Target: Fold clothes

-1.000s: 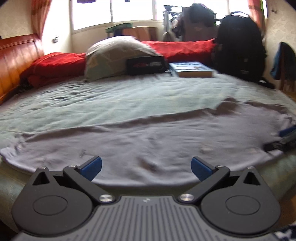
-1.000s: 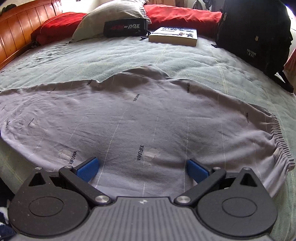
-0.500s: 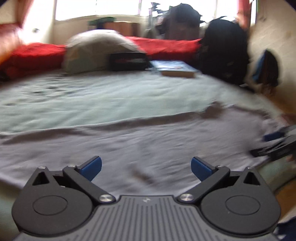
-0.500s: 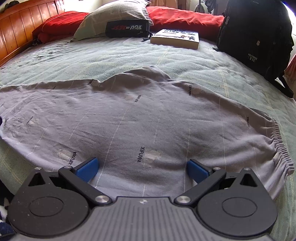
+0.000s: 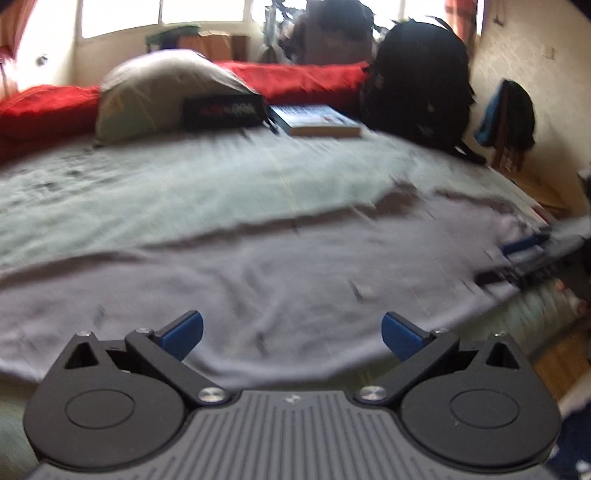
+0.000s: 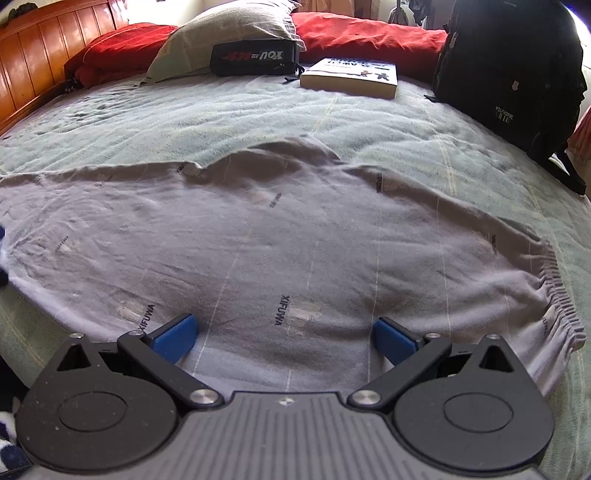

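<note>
Both jaws gape: the left hand-held gripper and right hand-held gripper grip nothing. Grey trousers lie flat across the bed.

Home bedroom, bed, pillow, headboard

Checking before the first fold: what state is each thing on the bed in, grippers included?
grey trousers: spread flat, unfolded.
left gripper: open, empty.
right gripper: open, empty.
book: closed, lying flat.
black backpack: upright.
black pouch: against the pillow.
</note>
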{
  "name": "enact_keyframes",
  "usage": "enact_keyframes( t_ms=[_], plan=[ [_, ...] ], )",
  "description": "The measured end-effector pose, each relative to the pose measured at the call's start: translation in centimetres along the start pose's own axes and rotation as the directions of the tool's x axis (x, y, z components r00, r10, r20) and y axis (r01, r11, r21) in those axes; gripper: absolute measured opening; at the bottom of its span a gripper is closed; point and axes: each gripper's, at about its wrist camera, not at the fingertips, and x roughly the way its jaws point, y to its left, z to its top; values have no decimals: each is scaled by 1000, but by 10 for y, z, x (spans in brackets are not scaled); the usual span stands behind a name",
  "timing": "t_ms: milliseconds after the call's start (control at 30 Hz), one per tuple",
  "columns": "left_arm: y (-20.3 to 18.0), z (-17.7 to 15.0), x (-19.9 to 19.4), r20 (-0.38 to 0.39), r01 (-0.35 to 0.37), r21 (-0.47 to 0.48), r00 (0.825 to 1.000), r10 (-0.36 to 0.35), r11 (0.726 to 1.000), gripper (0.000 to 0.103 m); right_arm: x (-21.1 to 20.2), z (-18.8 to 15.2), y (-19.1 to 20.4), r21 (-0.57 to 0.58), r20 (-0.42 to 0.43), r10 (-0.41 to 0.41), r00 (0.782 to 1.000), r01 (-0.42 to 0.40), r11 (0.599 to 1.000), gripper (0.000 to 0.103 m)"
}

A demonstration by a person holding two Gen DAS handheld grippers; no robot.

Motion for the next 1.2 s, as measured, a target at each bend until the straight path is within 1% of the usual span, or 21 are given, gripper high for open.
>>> enact_keyframes(
  t_ms=[67, 133, 167, 267, 300, 367, 433, 467, 500, 567, 633, 700, 733, 833, 867, 933, 967, 1100, 1200],
  plan=[
    [13, 3, 10, -23, 16, -57, 1000, -17, 998, 102, -8, 3, 2, -4, 20, 14, 1000, -14, 1000, 103],
    [24, -2, 17, -61, 12, -106, 998, -19, 994, 102, -17, 7, 5, -1, 50, 36, 998, -36, 999, 103],
    [29, -4, 19, -77, 9, -128, 997, -19, 992, 102, -20, 10, 7, 8, 63, 62, 996, -62, 998, 103],
    [39, 0, -4, -46, -14, -131, 999, 8, 991, 102, -25, 20, 14, 40, 99, 154, 983, -159, 986, 103],
    [47, 3, -14, -28, -37, -123, 999, 34, 992, 102, -24, 24, 18, 52, 104, 194, 975, -200, 978, 103],
    [66, 7, -34, 2, -88, -121, 996, 89, 989, 102, -20, 32, 29, 74, 101, 292, 951, -300, 951, 103],
    [94, 7, -51, 7, -148, -156, 989, 151, 977, 102, -16, 41, 43, 80, 89, 377, 922, -384, 920, 103],
    [110, 5, -59, 1, -178, -190, 983, 181, 965, 102, -14, 46, 51, 71, 78, 411, 908, -416, 906, 103],
    [128, 2, -66, -6, -200, -231, 979, 204, 952, 102, -13, 50, 61, 51, 72, 429, 900, -433, 900, 103],
    [161, -8, -79, -8, -217, -329, 974, 227, 919, 102, -12, 58, 81, 2, 64, 454, 889, -455, 891, 103],
    [194, -20, -92, 18, -187, -448, 976, 218, 874, 102, -11, 65, 100, -47, 55, 477, 877, -475, 879, 103],
    [220, -33, -98, 57, -137, -547, 978, 200, 826, 102, -9, 72, 120, -95, 44, 500, 865, -495, 864, 103],
    [232, -38, -99, 69, -125, -585, 977, 203, 801, 102, -9, 76, 130, -119, 38, 511, 859, -504, 855, 103],
    [259, -52, -90, 70, -67, -685, 985, 157, 725, 102, -4, 78, 151, -140, 19, 540, 842, -532, 835, 103],
    [265, -55, -86, 74, -48, -707, 987, 141, 705, 102, -3, 77, 155, -144, 9, 544, 839, -537, 831, 103],
    [277, -62, -77, 85, -10, -749, 990, 111, 663, 102, 0, 75, 159, -141, -8, 544, 839, -540, 830, 103],
    [281, -65, -74, 93, 4, -762, 990, 104, 648, 102, 2, 74, 158, -132, -12, 542, 840, -538, 832, 103],
    [293, -66, -65, 131, 53, -797, 988, 87, 602, 102, 9, 75, 152, -97, -11, 525, 851, -524, 846, 103],
    [301, -67, -59, 168, 88, -818, 982, 90, 568, 102, 13, 77, 148, -76, -8, 514, 858, -513, 855, 103]
  ],
)
